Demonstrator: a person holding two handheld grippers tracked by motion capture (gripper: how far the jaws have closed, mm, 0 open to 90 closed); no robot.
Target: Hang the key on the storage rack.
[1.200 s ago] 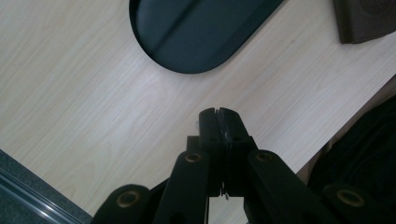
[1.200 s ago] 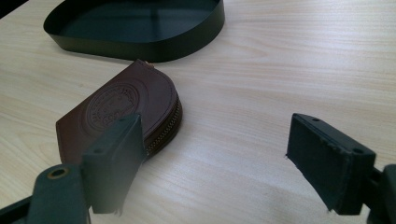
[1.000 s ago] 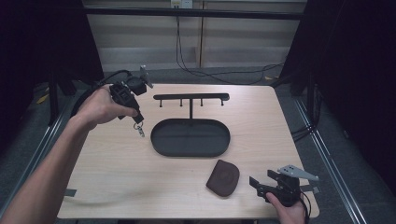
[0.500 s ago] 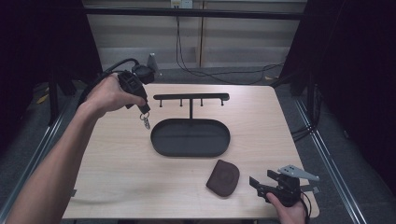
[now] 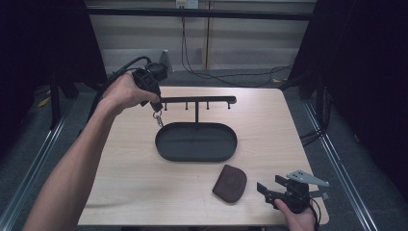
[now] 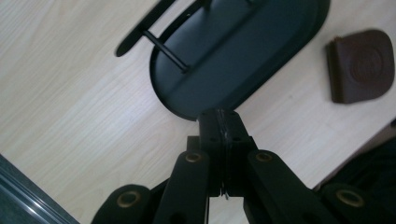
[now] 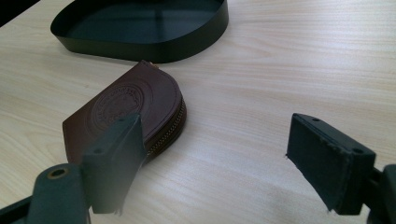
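Observation:
My left gripper (image 5: 155,106) hangs over the table's far left, just by the left end of the black hook rack (image 5: 197,100). It is shut on a small key on a ring (image 5: 158,118), which dangles below its tips. In the left gripper view its jaws (image 6: 219,122) are pressed together above the rim of the black oval tray (image 6: 243,60). My right gripper (image 5: 267,189) rests open at the near right edge. A brown leather zip pouch (image 7: 126,109) lies flat just beyond its left jaw, not touched.
The oval tray (image 5: 196,160) sits mid-table with the rack's post rising from its far side. The pouch (image 5: 230,183) lies between the tray and the table's near edge. Cables run across the floor behind the table.
My left hand has carried the dangling key to the right and a little farther back, up to the rack's left end. The right gripper and the pouch have stayed put.

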